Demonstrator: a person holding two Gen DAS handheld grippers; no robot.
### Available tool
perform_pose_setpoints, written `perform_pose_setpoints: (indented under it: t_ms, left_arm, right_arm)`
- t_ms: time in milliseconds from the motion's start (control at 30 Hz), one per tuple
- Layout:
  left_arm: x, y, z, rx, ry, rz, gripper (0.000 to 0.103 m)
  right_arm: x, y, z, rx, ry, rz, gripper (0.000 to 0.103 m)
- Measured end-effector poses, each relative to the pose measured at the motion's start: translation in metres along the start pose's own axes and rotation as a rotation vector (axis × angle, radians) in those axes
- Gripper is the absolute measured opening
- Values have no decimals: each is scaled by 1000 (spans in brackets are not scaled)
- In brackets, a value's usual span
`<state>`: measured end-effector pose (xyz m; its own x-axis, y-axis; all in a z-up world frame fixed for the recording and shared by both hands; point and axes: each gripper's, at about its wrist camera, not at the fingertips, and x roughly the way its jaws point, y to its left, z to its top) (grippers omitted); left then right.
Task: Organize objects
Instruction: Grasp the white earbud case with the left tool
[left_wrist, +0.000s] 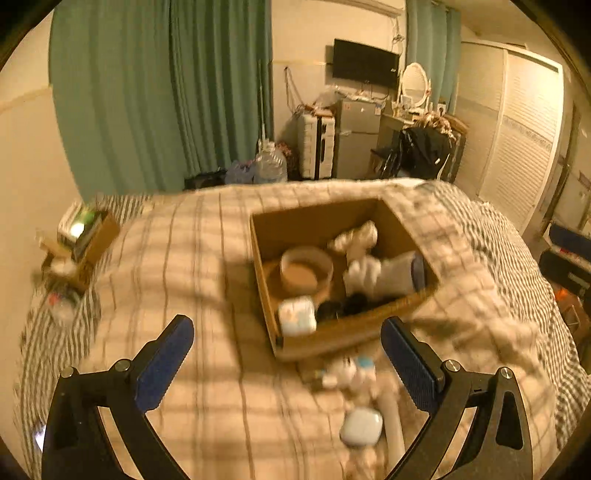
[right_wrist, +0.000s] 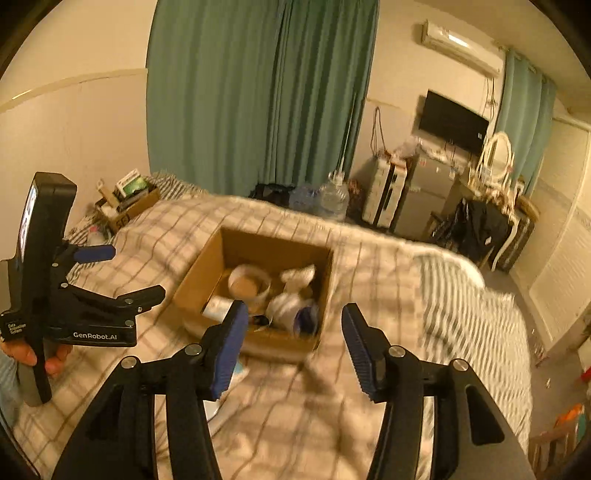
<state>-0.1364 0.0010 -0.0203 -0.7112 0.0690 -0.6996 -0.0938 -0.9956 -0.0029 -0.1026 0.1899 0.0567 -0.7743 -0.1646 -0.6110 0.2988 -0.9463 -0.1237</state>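
An open cardboard box sits on the checked bed cover; it also shows in the right wrist view. Inside are a round tan bowl, a white-and-blue container, a small white pack and dark items. Outside, by the box's near corner, lie a white case and small white bottles. My left gripper is open and empty above them. My right gripper is open and empty before the box. The left gripper shows at left in the right wrist view.
A smaller cardboard box of clutter sits at the bed's far left corner. Beyond the bed are green curtains, water bottles, a small fridge, a wall television and white wardrobe doors.
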Motion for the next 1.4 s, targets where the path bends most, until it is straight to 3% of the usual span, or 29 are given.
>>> perform_pose_setpoints:
  t_ms: [200, 400, 533, 767, 833, 867, 900, 1033, 1133, 1167, 1233, 1333, 1400]
  left_arm:
    - [19, -24, -61, 25, 22, -32, 103]
    - [73, -59, -104, 151, 187, -6, 103]
    - [96, -70, -118, 210, 269, 1, 99]
    - [117, -81, -117, 220, 328, -133, 97]
    - [118, -81, -116, 216, 342, -181, 84]
    - [116, -82, -116, 215, 345, -207, 62]
    - [114, -83, -116, 219, 352, -233, 54]
    - [110, -86, -117, 233, 347, -214, 51]
    - [94, -76, -111, 167, 312, -235, 23]
    - [87, -70, -107, 146, 294, -234, 19]
    - [78, -62, -105, 123, 285, -221, 19]
    - [84, -56, -105, 92, 323, -265, 19]
    - [89, -60, -107, 103, 328, -271, 25]
  right_arm:
    - [30, 19, -64, 49, 97, -25, 53]
    - [64, 10, -107, 132, 195, 5, 53]
    - [75, 4, -110, 177, 216, 35, 53]
    - [83, 1, -117, 204, 241, 54, 53]
    - [82, 2, -117, 203, 241, 49, 53]
    - [81, 2, -117, 202, 239, 45, 53]
    - [81, 3, -116, 200, 239, 40, 52]
    - [78, 6, -116, 188, 243, 19, 53]
    - [74, 11, -113, 163, 237, 6, 52]
    - [72, 14, -112, 153, 233, 7, 52]
    - [70, 20, -110, 134, 232, 12, 52]
    - [74, 27, -110, 109, 248, 11, 52]
    - [75, 29, -111, 105, 255, 9, 52]
